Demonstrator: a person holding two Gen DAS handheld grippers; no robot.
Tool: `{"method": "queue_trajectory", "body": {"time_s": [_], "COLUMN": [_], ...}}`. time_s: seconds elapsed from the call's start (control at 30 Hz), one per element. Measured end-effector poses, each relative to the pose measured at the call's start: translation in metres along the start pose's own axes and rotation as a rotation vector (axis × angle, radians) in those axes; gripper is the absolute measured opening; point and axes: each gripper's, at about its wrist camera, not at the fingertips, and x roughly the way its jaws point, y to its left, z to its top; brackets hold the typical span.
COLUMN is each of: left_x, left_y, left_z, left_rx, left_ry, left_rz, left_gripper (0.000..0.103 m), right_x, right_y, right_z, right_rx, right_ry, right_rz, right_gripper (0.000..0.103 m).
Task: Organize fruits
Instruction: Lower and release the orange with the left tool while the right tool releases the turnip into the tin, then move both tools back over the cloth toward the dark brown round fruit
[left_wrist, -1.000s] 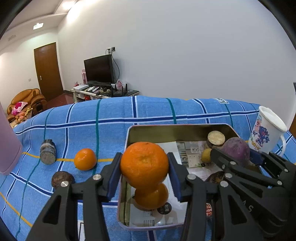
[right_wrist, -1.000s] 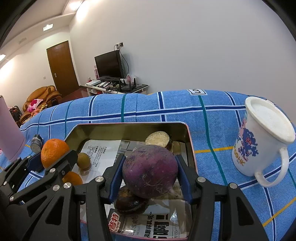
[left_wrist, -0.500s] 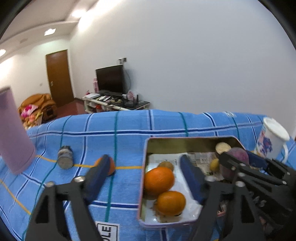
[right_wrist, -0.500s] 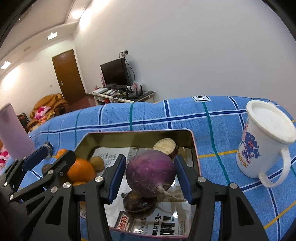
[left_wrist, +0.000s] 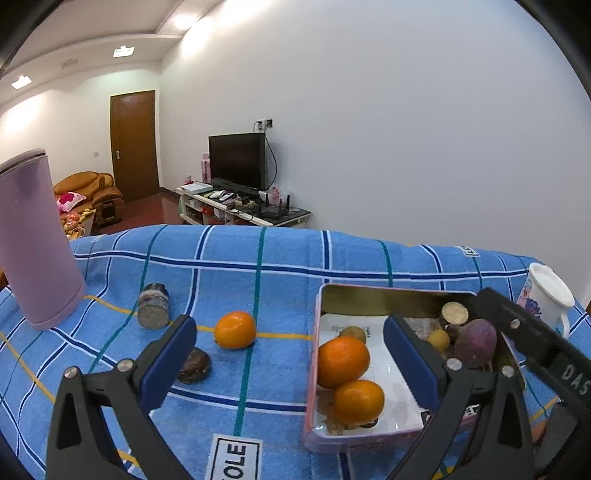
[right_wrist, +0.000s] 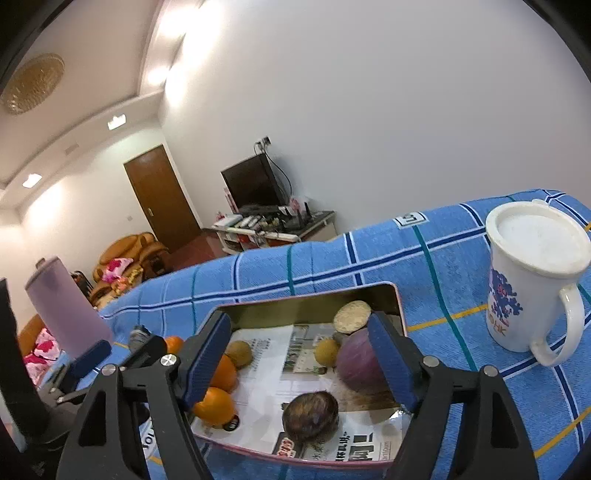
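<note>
A: Left tongs (left_wrist: 288, 354)?
B: Jaws spreading wide, nothing between the pads. They hang over the blue checked cloth (left_wrist: 258, 273) on the bench. Loose orange (left_wrist: 235, 329) lies on the cloth just beyond the gap, toward the left pad; a dark brown fruit (left_wrist: 194, 365) sits beside that left pad.
A: Tin?
B: Pink-rimmed tin (left_wrist: 388, 291) is right of the gap, partly behind the right pad. Two oranges (left_wrist: 343, 362) touch each other at its near left side.
A: Right tongs (right_wrist: 301, 360)?
B: Jaws opening too, gripping nothing. The purple round vegetable (right_wrist: 356, 363) rests in the tin, partly behind the right pad; can't tell if it touches. Brown fruit (right_wrist: 310, 415) on the tin's paper liner nearer the tongs, between the pads.
A: Other stuff?
B: White mug (right_wrist: 535, 284) far right of the right tongs, upright. Lilac tumbler (left_wrist: 35, 240) far left of the left tongs, small jar (left_wrist: 154, 311) beyond its left pad.
</note>
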Motion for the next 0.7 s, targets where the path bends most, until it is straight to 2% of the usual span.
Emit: {"method": "queue_trajectory", "body": {"time_s": [0.13, 0.2, 0.3, 0.37, 0.47, 0.7], "left_x": [-0.002, -0.004, -0.007, -0.007, -0.006, -0.001], "left_y": [0.005, 0.01, 0.023, 0.032, 0.042, 0.053], "left_z": [0.001, 0.002, 0.005, 0.006, 0.005, -0.001], "left_rx": [-0.008, -0.015, -0.045, -0.065, -0.076, 0.004], "left_ry": [-0.006, -0.012, -0.018, -0.019, -0.018, -0.009], "left_rz": [0.003, 0.006, 0.029, 0.055, 0.091, 0.197], "left_gripper": [0.103, 0.103, 0.103, 0.103, 0.103, 0.103], "right_x": [-0.009, -0.018, -0.037, -0.05, -0.062, -0.055], "right_y": [0.001, 0.001, 0.004, 0.006, 0.002, 0.009], "right_z": [0.001, 0.002, 0.003, 0.004, 0.001, -0.003], "right_rx": [0.013, 0.022, -0.002, -0.009, 0.021, 0.016], "right_ry": [-0.039, -0.083, -0.185, -0.266, -0.339, -0.313], "right_rz": [0.009, -0.014, -0.13, -0.217, -0.267, -0.272], "right_gripper": [0.078, 0.078, 0.079, 0.095, 0.098, 0.098]}}
